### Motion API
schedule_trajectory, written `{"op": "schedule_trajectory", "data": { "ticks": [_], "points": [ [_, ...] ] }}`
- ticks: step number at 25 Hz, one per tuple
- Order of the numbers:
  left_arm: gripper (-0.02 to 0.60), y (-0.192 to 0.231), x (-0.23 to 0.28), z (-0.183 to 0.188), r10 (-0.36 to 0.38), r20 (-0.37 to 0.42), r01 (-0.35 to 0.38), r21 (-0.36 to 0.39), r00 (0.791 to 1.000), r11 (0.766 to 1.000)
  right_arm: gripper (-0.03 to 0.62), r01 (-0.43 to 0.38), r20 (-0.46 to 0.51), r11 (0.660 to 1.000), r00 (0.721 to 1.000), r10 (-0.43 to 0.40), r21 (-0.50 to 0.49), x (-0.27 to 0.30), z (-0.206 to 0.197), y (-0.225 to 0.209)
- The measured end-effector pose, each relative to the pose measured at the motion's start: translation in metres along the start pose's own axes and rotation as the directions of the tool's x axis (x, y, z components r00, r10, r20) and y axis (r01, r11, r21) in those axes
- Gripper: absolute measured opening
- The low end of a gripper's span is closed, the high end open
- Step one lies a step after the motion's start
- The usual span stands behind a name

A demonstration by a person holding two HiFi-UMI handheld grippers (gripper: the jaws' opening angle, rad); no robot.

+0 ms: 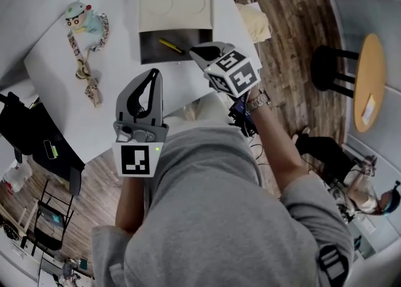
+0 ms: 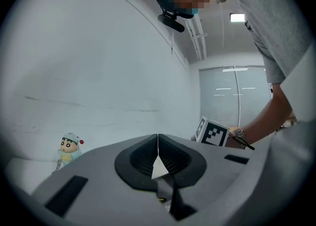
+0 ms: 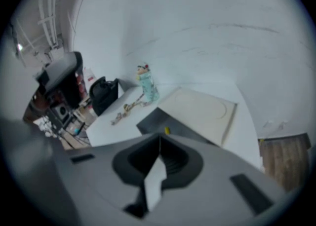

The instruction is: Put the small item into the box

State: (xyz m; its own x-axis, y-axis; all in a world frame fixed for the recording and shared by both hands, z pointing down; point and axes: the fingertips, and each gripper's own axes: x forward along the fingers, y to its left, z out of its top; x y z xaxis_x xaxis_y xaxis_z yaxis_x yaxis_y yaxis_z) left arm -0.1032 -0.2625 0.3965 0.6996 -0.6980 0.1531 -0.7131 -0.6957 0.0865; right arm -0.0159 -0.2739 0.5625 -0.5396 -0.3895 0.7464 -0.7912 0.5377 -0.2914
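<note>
Both tools have their jaws pressed together with nothing between them. The left tool [image 1: 152,85] hangs near the centre of the head view, over the near edge of the tabletop [image 1: 106,85]. The right tool [image 1: 199,52] sits at the right rim of the box [image 1: 153,54]. The small yellow item [image 1: 170,45] already lies inside the box's dark tray, with the pale lid [image 1: 175,9] open toward the top of the frame. By my reading the placing is done, and only pulling the tools away is left.

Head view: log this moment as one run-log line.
left tongs: shut, empty | right tongs: shut, empty, by box near edge | yellow item: lying in open box | toy figure: on table
</note>
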Motion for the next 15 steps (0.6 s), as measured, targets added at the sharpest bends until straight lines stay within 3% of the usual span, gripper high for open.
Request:
{"op": "schedule_trajectory", "data": {
  "ticks": [7, 15],
  "points": [
    [0.035, -0.018, 0.000, 0.015, -0.020, 0.037, 0.020, 0.015, 0.999, 1.000, 0.035, -0.023, 0.191, 0.998, 0.981, 0.010, 0.063, -0.056, 0.029, 0.023],
    [0.035, -0.037, 0.001, 0.031, -0.051, 0.056, 0.049, 0.039, 0.997, 0.998, 0.034, -0.007, 0.405, 0.994, 0.914, -0.038, 0.110, -0.127, 0.057, 0.039]
  ]
}}
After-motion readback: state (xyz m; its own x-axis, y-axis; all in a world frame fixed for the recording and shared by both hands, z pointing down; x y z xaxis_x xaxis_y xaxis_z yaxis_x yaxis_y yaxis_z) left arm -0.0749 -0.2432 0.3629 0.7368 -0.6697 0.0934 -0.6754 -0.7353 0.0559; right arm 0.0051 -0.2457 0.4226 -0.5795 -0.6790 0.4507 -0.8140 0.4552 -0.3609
